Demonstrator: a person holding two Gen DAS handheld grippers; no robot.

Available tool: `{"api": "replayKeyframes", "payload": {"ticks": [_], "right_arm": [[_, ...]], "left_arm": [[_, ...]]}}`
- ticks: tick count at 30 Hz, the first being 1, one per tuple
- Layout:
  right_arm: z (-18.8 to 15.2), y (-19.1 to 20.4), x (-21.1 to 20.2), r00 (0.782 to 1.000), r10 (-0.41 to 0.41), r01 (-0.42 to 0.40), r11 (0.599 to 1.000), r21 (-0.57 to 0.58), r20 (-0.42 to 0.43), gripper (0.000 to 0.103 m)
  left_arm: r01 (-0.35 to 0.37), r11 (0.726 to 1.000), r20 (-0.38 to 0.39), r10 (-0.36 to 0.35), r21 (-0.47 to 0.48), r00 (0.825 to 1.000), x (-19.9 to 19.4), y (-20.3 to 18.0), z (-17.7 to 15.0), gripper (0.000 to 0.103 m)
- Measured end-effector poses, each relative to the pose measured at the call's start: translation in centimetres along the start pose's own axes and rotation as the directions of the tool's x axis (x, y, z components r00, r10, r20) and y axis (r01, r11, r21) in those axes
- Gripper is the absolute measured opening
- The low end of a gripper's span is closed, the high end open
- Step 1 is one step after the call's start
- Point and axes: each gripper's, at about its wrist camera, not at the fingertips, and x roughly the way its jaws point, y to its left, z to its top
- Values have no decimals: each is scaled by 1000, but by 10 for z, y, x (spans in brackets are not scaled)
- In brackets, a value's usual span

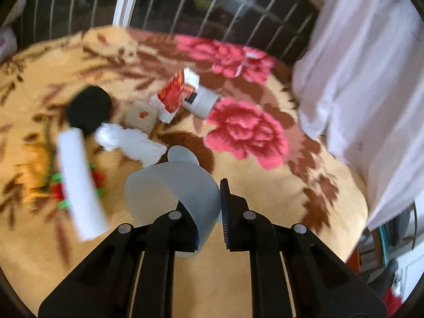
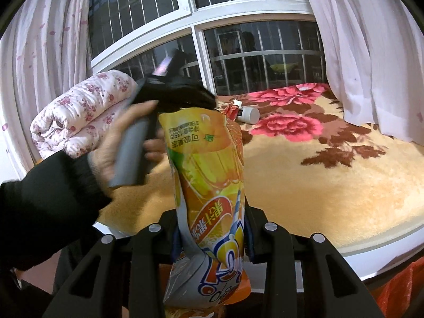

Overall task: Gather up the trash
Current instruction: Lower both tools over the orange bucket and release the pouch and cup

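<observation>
Left tongs: pressed together on the wall of a translucent plastic cup. One finger sits inside the mouth, the other outside. The cup hangs off the left side of the tongs, clear of the floral blanket. Its long axis runs away from me, base at the far end and open mouth toward the near left. The picture is smeared, so I can't judge how deep the bite is.

Right tongs: pinching an orange juice pouch low on its body. The pouch stands upright, top edge up, directly above the fingers.

In the right view, the left hand is just left of the pouch top and close to it. The cup itself is hidden there.

My read: the cup goes toward the pouch next. If so, the pouch lies to the right of the left tongs, and its top looks narrow for a cup held by the rim.

Still on the blanket, far from both tongs:
- red carton
- white jar
- crumpled paper
- white roll

The left tongs are the nearer to all four.
</observation>
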Motion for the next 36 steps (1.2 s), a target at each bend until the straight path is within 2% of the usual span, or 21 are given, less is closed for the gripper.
{"api": "replayKeyframes", "payload": {"ticks": [3,6,9,13,17,20,25,28,29,33,36], "right_arm": [[3,6,-2,1000,8,-8,1000,0,1,35],[6,15,-6,1000,16,-15,1000,-18,3,35],[9,24,-7,1000,16,-16,999,-43,-7,35],[11,32,-6,998,46,-47,998,-31,-33,35],[7,42,-9,993,95,-96,995,-7,-70,35],[0,50,-10,985,127,-129,992,-8,-116,35],[-23,67,-6,967,129,-147,987,-67,-221,35],[-43,73,8,944,109,-147,984,-101,-312,35],[-52,74,15,932,104,-145,985,-95,-347,35],[-75,74,40,900,89,-141,986,-91,-427,35],[-89,73,61,872,76,-138,986,-94,-483,35]], "left_arm": [[-2,997,56,-3,80,998,-47,-6,-19,12],[-50,983,120,28,179,992,-98,-8,-54,12],[-95,970,147,63,225,987,-135,-4,-89,12],[-89,970,110,66,228,992,-164,7,-131,12],[-116,958,57,104,263,993,-177,12,-180,12],[-114,949,-12,123,295,992,-171,17,-214,12],[-65,955,-138,109,291,985,-143,37,-248,12],[-40,963,-213,100,267,972,-118,53,-262,12],[-31,968,-254,97,251,962,-105,60,-266,12],[-22,975,-344,99,219,934,-74,77,-283,12],[-19,976,-410,108,217,906,-49,84,-296,12]]}}
